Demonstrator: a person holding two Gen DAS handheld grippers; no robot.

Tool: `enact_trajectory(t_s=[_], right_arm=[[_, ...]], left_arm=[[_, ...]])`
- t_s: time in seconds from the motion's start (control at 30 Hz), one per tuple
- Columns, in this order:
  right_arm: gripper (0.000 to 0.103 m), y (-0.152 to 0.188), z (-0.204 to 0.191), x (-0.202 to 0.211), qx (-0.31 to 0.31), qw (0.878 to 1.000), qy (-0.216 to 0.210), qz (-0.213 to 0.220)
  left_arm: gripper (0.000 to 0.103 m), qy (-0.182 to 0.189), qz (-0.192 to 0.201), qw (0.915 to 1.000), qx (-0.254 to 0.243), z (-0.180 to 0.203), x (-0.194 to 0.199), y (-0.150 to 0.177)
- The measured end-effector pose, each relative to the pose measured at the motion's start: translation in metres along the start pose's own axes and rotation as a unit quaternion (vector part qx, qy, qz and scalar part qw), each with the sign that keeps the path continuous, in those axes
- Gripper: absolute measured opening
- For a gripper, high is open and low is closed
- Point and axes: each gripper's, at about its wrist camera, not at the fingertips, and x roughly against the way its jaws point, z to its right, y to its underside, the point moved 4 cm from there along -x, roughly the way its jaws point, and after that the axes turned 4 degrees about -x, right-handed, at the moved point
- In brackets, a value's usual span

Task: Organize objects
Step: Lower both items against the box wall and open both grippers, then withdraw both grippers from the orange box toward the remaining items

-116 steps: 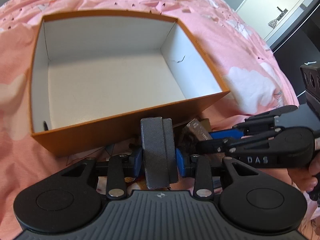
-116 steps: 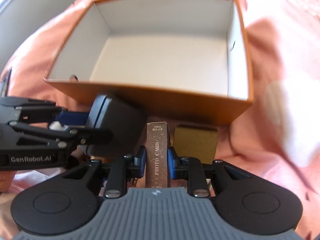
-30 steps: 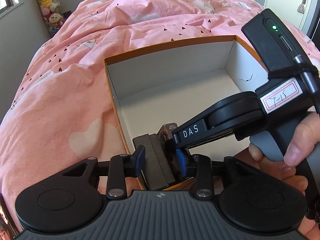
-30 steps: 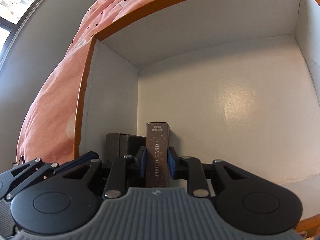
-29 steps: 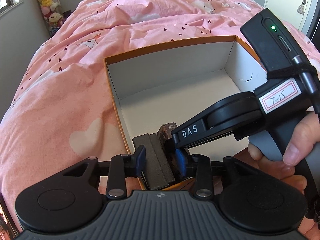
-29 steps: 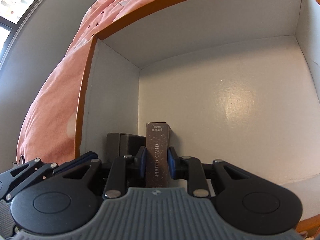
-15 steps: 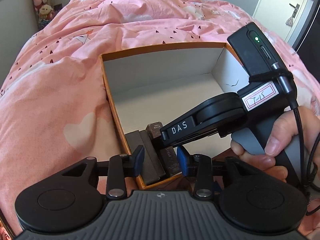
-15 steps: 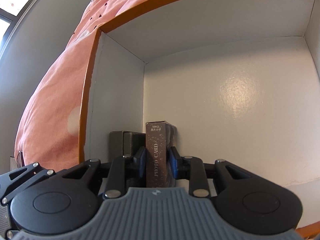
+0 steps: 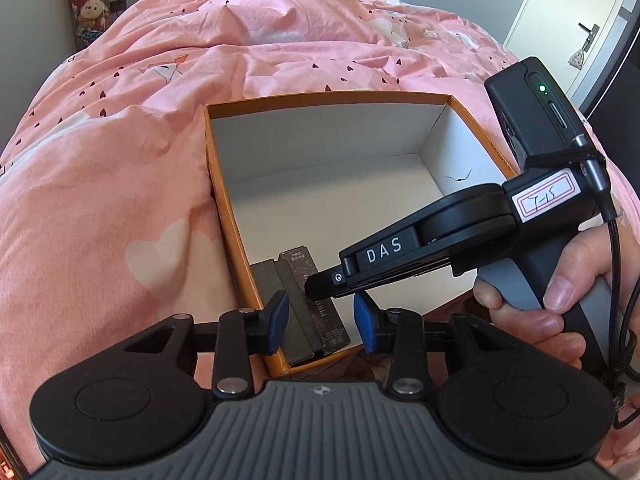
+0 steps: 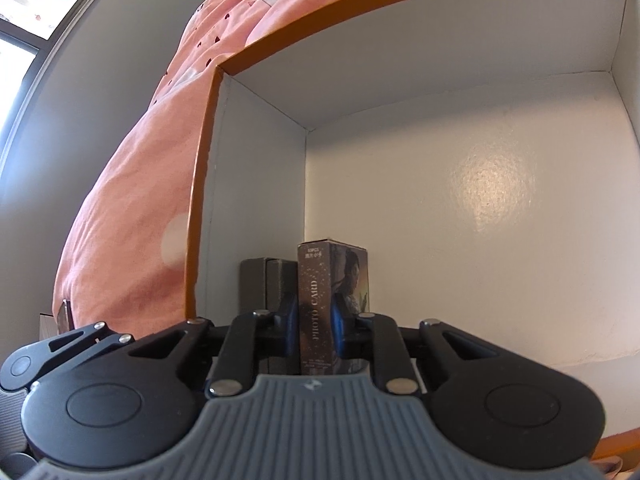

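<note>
Now photo card box (image 10: 316, 308) between right jaws

From my left wrist view, the right tongs (image 9: 320, 286) cover the middle of the photo card box (image 9: 326, 320), so I can't read its full lettering, and their tips are lost against it. The orange box (image 9: 320, 99) loses its near wall behind my own rig. From the right wrist view, the dark case (image 10: 262, 280) is mostly hidden behind the card box and linkage, and the small print on top is too tiny to read.
</note>
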Motion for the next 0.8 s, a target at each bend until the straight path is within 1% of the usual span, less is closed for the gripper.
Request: enact_trajectory(t_s=[0.1, 0.27, 0.37, 0.5, 0.6, 0.73, 0.8], right_arm=[[0.012, 0.001, 0.003, -0.003, -0.001, 1.0, 0.006, -0.001], [0.012, 0.004, 0.002, -0.001, 0.011, 1.0, 0.012, 0.003], [0.014, 0.005, -0.001, 0.006, 0.031, 0.999, 0.023, 0.017], [0.016, 0.008, -0.004, 0.021, 0.064, 0.996, 0.047, 0.045], [0.017, 0.011, -0.007, 0.038, 0.094, 0.991, 0.063, 0.071], [0.017, 0.02, -0.014, 0.072, 0.139, 0.979, 0.081, 0.124], [0.021, 0.026, -0.017, 0.088, 0.155, 0.973, 0.079, 0.15]], left_arm=[[0.045, 0.001, 0.001, 1.0, 0.005, -0.001, 0.0, 0.001], [0.045, -0.001, 0.004, 1.0, 0.007, 0.001, 0.0, 0.001], [0.047, -0.004, 0.013, 0.9999, 0.008, 0.004, 0.003, 0.002], [0.047, -0.007, 0.022, 0.9997, 0.01, 0.006, 0.007, 0.001], [0.047, -0.011, 0.034, 0.9993, 0.013, 0.009, 0.013, 0.0], [0.047, -0.019, 0.056, 0.9981, 0.014, 0.014, 0.024, -0.003], [0.047, -0.027, 0.069, 0.9971, 0.015, 0.017, 0.03, -0.005]])
